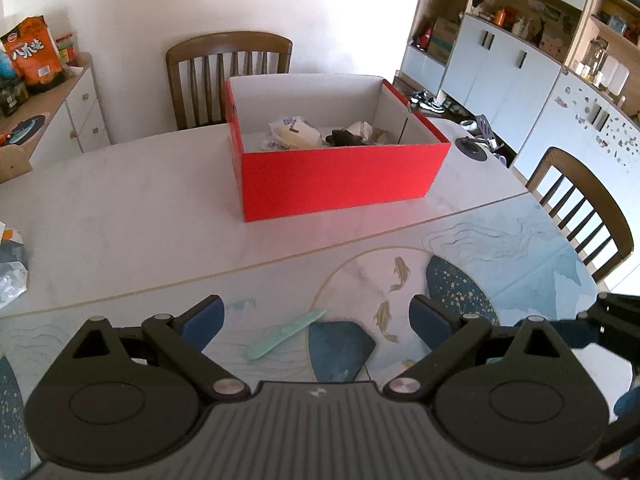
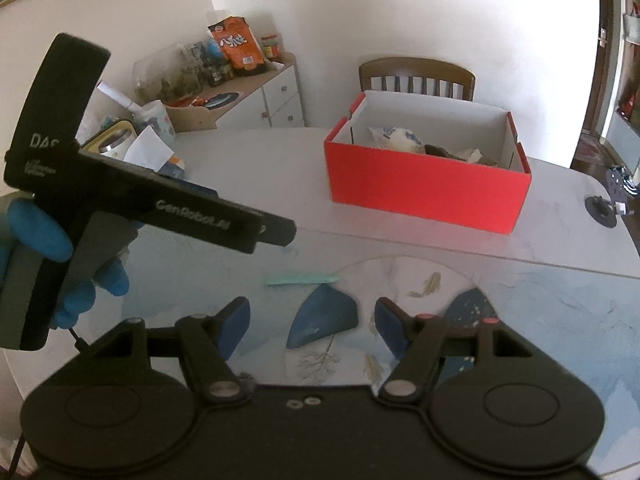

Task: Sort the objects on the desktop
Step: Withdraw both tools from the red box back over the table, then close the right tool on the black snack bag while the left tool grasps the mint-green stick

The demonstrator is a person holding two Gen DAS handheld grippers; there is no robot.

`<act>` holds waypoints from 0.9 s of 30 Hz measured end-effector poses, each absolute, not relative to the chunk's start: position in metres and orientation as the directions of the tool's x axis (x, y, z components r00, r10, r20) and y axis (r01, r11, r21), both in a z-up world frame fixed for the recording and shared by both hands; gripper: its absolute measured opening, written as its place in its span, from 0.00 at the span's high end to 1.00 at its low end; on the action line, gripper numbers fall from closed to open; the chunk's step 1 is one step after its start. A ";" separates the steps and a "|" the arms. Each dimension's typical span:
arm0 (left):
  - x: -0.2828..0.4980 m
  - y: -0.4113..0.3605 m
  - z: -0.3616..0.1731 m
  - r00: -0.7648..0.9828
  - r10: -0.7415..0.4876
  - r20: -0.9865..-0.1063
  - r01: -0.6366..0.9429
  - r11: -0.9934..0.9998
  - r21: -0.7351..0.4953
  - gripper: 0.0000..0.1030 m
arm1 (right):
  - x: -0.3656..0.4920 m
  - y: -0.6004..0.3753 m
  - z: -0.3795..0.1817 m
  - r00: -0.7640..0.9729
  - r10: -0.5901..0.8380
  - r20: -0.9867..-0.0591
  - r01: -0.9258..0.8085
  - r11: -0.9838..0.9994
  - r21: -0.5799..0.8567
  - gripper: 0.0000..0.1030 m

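Both my claws, left gripper (image 1: 316, 322) and right gripper (image 2: 312, 322), gaped empty over the flat mint-green plastic spatula (image 1: 285, 334) near the table's (image 1: 120, 216) front edge; a low, level pinch across its narrow handle seemed best.

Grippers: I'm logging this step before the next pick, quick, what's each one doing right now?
Left gripper: open, holding nothing; the mint-green tool lies on the table between its fingers.
Right gripper: open, holding nothing.
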State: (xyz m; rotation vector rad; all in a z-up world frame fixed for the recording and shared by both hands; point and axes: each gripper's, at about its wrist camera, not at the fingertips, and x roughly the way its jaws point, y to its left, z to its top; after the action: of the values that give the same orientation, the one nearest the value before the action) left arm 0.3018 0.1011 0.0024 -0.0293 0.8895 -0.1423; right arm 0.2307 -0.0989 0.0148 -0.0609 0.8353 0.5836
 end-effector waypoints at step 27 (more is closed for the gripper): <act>0.313 0.125 -0.056 0.587 -0.147 -0.796 0.158 0.985 -0.066 0.04 | 0.188 -0.048 -0.043 0.510 0.412 -0.755 -0.476 0.866 0.151 0.30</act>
State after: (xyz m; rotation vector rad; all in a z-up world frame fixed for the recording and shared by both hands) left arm 0.3133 0.1249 -0.0558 0.0128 0.9264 -0.1783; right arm 0.1875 -0.0481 -0.0430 -0.0794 0.8866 0.5355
